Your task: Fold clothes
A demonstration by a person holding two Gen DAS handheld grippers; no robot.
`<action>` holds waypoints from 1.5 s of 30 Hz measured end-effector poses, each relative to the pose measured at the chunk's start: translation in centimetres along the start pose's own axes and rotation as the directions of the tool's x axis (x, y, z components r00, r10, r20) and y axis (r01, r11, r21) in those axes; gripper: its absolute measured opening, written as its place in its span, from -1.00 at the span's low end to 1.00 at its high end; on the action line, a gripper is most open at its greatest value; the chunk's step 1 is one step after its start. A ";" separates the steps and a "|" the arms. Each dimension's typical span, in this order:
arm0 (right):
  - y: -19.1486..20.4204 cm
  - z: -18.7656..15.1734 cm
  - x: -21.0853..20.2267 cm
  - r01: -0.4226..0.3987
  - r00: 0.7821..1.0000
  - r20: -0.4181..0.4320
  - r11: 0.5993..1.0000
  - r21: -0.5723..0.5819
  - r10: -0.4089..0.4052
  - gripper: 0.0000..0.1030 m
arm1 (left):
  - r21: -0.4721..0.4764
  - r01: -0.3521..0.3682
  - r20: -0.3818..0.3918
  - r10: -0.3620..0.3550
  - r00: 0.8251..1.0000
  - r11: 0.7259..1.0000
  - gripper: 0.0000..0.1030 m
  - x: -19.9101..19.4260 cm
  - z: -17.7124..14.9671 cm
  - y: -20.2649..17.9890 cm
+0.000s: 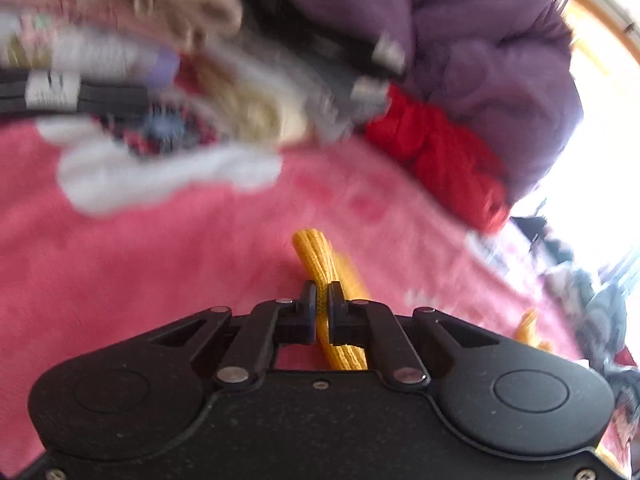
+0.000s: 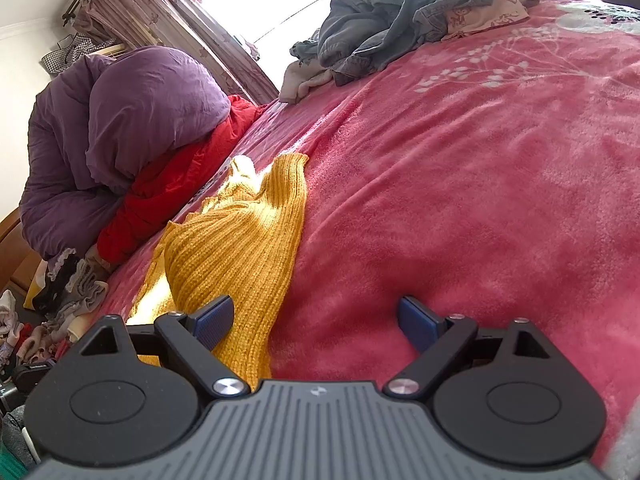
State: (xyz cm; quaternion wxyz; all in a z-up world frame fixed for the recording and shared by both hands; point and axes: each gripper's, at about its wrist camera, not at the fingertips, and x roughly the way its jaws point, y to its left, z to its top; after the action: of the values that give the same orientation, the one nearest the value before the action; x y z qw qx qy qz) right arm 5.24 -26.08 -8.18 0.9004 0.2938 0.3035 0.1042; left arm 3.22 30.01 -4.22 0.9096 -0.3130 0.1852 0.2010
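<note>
A yellow knit sweater (image 2: 244, 236) lies crumpled on the pink blanket (image 2: 460, 200) of a bed. In the left wrist view my left gripper (image 1: 321, 300) is shut on a bunched fold of the yellow sweater (image 1: 316, 256), which sticks out past the pads and hangs below them. In the right wrist view my right gripper (image 2: 316, 320) stands open just above the blanket. Its left pad (image 2: 214, 320) hovers over the sweater's near edge and its right pad (image 2: 416, 320) is over bare blanket. Nothing is between its fingers.
A purple quilt (image 2: 132, 120) rests on a red garment (image 2: 180, 184) at the bed's left edge. Grey-blue denim clothes (image 2: 392, 16) lie heaped at the far end. A blurred pile of mixed clothes (image 1: 180, 80) and a white piece (image 1: 160, 176) lie beyond the left gripper.
</note>
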 end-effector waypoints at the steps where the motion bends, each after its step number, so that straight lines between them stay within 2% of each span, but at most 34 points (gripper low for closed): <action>1: 0.0 0.0 0.0 0.000 1.000 0.000 1.000 0.000 0.000 0.72 | 0.020 -0.003 0.025 0.002 1.000 1.000 -0.94 -0.6 0.2 -0.3; 3: 0.0 0.0 0.0 0.000 1.000 0.000 1.000 -0.003 0.000 0.72 | 0.075 -0.047 0.029 0.045 0.999 0.996 -0.94 -0.8 0.2 -0.7; 4: 0.0 0.0 0.0 0.000 1.000 -0.001 1.000 -0.004 0.000 0.72 | 0.100 -0.090 -0.003 0.091 0.996 0.991 -0.94 -0.1 0.0 -0.7; 6: 0.0 0.1 0.0 -0.001 1.000 -0.002 1.000 -0.005 0.001 0.72 | 0.151 -0.177 -0.073 0.189 0.979 0.973 -0.90 1.4 -0.5 -0.6; 7: 0.0 0.1 0.0 -0.001 1.000 -0.003 1.000 -0.005 0.001 0.72 | 0.166 -0.212 -0.082 0.227 0.970 0.963 -0.79 1.7 -0.6 -0.6; 9: -0.1 0.1 0.0 -0.002 1.000 -0.003 1.000 -0.005 0.002 0.72 | 0.171 -0.248 -0.009 0.253 0.967 0.954 -0.72 0.7 -0.2 -1.0; 11: -0.1 0.2 0.0 -0.002 1.000 -0.004 1.000 -0.003 0.002 0.72 | 0.221 -0.283 0.071 0.274 0.959 0.934 -0.67 -0.3 -0.1 -2.0; 13: -0.1 0.2 0.1 -0.003 1.000 -0.005 1.000 -0.005 0.003 0.72 | 0.217 -0.222 0.062 0.214 0.975 0.950 -0.67 -0.8 -0.2 -2.5; 15: -0.1 0.2 0.1 -0.004 1.000 -0.006 1.000 -0.008 0.004 0.73 | 0.200 -0.121 0.000 0.123 0.992 0.972 -0.67 -0.8 -0.5 -2.8; 16: -0.1 0.2 0.1 -0.005 1.000 -0.006 1.000 -0.008 0.005 0.73 | 0.196 -0.083 -0.035 0.091 0.995 0.977 -0.66 -0.6 -0.8 -3.0; 17: -0.1 0.2 0.1 -0.007 1.000 -0.005 1.000 -0.005 0.007 0.73 | 0.206 -0.064 -0.085 0.083 0.993 0.976 -0.59 0.1 -1.3 -3.3; 18: -0.2 0.2 0.0 -0.010 1.000 0.000 1.000 0.003 0.010 0.73 | 0.229 -0.057 -0.151 0.094 0.984 0.972 -0.28 1.1 -1.9 -3.4; 19: -0.3 0.3 -0.1 -0.014 1.000 0.004 1.000 0.012 0.014 0.73 | 0.263 -0.065 -0.183 0.116 0.976 0.963 -0.15 1.7 -2.4 -3.8; 20: -0.4 0.3 -0.2 -0.019 1.000 0.010 1.000 0.023 0.019 0.72 | 0.301 -0.080 -0.166 0.135 0.977 0.950 -0.15 1.8 -2.8 -4.4; 21: -0.7 0.4 -0.3 -0.030 0.999 0.020 0.998 0.049 0.029 0.72 | 0.317 -0.079 -0.152 0.133 0.979 0.945 -0.24 1.6 -2.9 -5.0; 24: -1.6 0.8 -0.6 -0.058 0.997 0.052 0.990 0.127 0.052 0.62 | 0.288 -0.021 -0.122 0.059 0.991 0.957 -0.24 0.1 -2.9 -6.5; 26: -2.1 1.2 -0.6 -0.069 0.996 0.066 0.985 0.161 0.059 0.59 | 0.247 0.033 -0.132 0.000 0.991 0.968 -0.24 -0.6 -3.1 -7.2; 29: -2.1 2.0 -0.2 -0.086 0.995 0.064 0.983 0.164 0.077 0.56 | 0.143 0.117 -0.201 -0.087 0.976 0.983 -0.23 -0.6 -3.6 -8.6; 32: -1.9 3.4 0.5 -0.094 0.995 0.042 0.985 0.145 0.089 0.48 | 0.045 0.183 -0.270 -0.164 0.949 0.982 -0.09 -0.7 -4.6 -10.5; 37: -1.4 6.3 2.4 -0.113 0.994 0.010 0.990 0.090 0.113 0.43 | 0.078 0.243 -0.350 -0.202 0.915 0.967 -0.08 -1.0 -6.6 -14.7; 40: -1.3 8.0 4.3 -0.131 0.990 -0.042 0.989 0.068 0.134 0.35 | 0.033 0.291 -0.377 -0.258 0.890 0.956 -0.03 -1.2 -7.2 -16.1; 43: -0.8 9.5 6.5 -0.120 0.988 -0.092 0.992 0.025 0.122 0.33 | 0.035 0.300 -0.375 -0.266 0.888 0.953 -0.01 -0.9 -8.1 -17.3; 45: -0.7 10.4 8.1 -0.123 0.984 -0.127 0.992 0.036 0.127 0.32 | 0.105 0.289 -0.393 -0.227 0.891 0.951 0.00 -0.3 -9.3 -18.4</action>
State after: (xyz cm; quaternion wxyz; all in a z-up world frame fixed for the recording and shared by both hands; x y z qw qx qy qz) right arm 18.04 -28.53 -5.87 0.8663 0.3174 0.3436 0.1752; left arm 9.86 10.61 -1.77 0.8980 -0.2931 0.3281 -0.0013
